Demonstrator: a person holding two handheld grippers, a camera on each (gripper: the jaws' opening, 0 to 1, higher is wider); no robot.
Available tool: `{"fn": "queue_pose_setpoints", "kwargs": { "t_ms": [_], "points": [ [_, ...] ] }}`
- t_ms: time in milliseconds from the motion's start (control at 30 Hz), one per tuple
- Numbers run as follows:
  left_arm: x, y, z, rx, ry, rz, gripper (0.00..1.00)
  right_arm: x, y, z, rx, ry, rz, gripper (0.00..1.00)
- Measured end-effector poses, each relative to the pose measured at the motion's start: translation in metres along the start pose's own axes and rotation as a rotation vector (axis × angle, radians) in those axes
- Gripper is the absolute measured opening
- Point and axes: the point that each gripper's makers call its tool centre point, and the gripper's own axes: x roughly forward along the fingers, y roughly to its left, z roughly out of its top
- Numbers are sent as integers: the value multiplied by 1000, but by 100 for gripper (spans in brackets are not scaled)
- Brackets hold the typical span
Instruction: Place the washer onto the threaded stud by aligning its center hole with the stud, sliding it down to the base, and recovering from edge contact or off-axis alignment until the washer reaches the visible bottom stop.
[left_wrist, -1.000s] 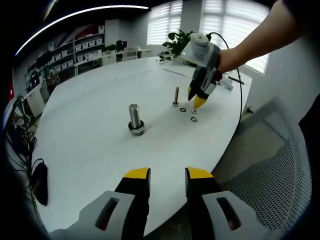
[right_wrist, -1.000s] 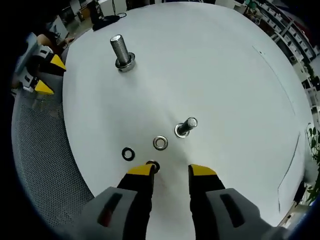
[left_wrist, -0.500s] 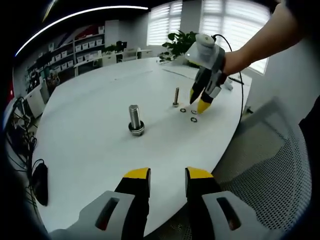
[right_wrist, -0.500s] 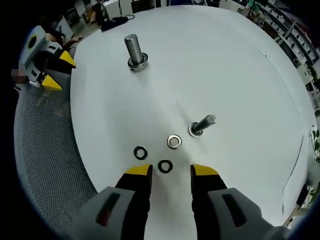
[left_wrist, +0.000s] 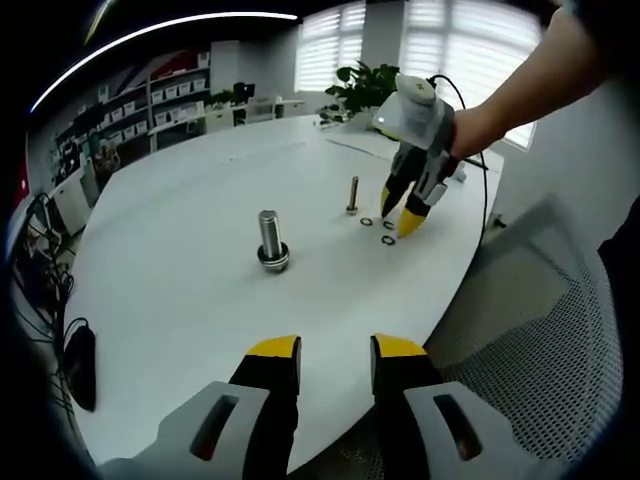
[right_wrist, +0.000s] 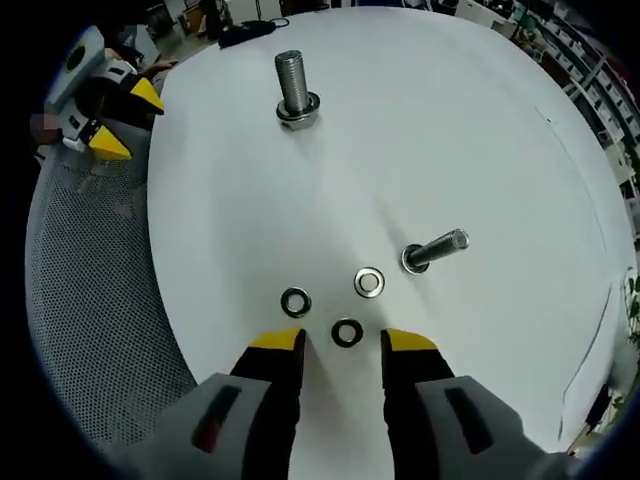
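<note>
Right tool (right_wrist: 343, 343) pulled back from washers (right_wrist: 347, 332), jaws apart; left tool (left_wrist: 335, 347) apart. White table (left_wrist: 180, 230), office shelves (left_wrist: 130, 95).

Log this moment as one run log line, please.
phase: pre-grasp | right gripper: open, straddling nearest washer | left gripper: open, idle | thin stud: bare | washers on table: three
</note>
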Motion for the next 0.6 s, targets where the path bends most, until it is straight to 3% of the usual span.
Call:
{"fn": "queue_pose_setpoints", "kwargs": {
  "t_ms": [167,367,600],
  "points": [
    [0,1,0,-1,-3,3,26,1,-3,0,-10,14,7,28],
    [0,0,0,-1,-1,1,26,2,-4,0,-65,93,15,26],
    [-1,1,0,-7,-2,5,26,1,-4,-1,-95,114,14,20]
  ]
}}
